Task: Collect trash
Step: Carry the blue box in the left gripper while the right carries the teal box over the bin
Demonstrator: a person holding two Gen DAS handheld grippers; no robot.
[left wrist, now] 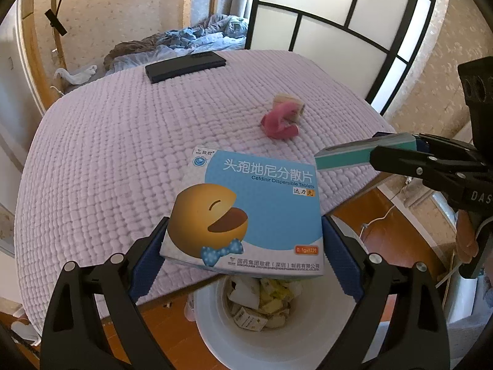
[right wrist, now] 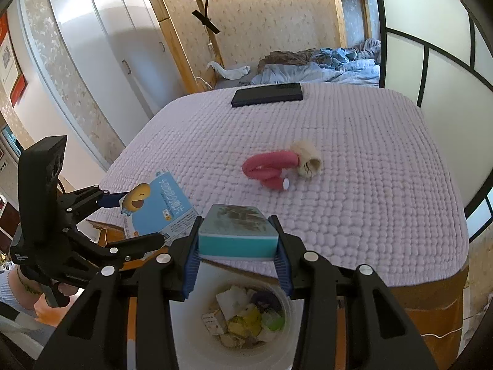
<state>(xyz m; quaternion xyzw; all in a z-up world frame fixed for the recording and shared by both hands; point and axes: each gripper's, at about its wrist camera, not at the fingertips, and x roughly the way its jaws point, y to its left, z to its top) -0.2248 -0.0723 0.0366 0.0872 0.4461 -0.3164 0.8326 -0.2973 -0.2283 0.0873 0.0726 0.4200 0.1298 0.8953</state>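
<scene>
The left gripper has its jaws clamped on a blue medicine box printed "Cefdinir Dispersible Tablets" — with Chinese title characters, a grinning orange cartoon face in a bow tie, and "0.1g×12" on a small orange tag. It hangs over the white trash bin, which holds crumpled paper and small cartons. The right gripper pinches a teal box by its sides, above the same bin; any print on it is unreadable. On the lilac quilted bed lie a pink-and-cream fabric item and a flat black case.
</scene>
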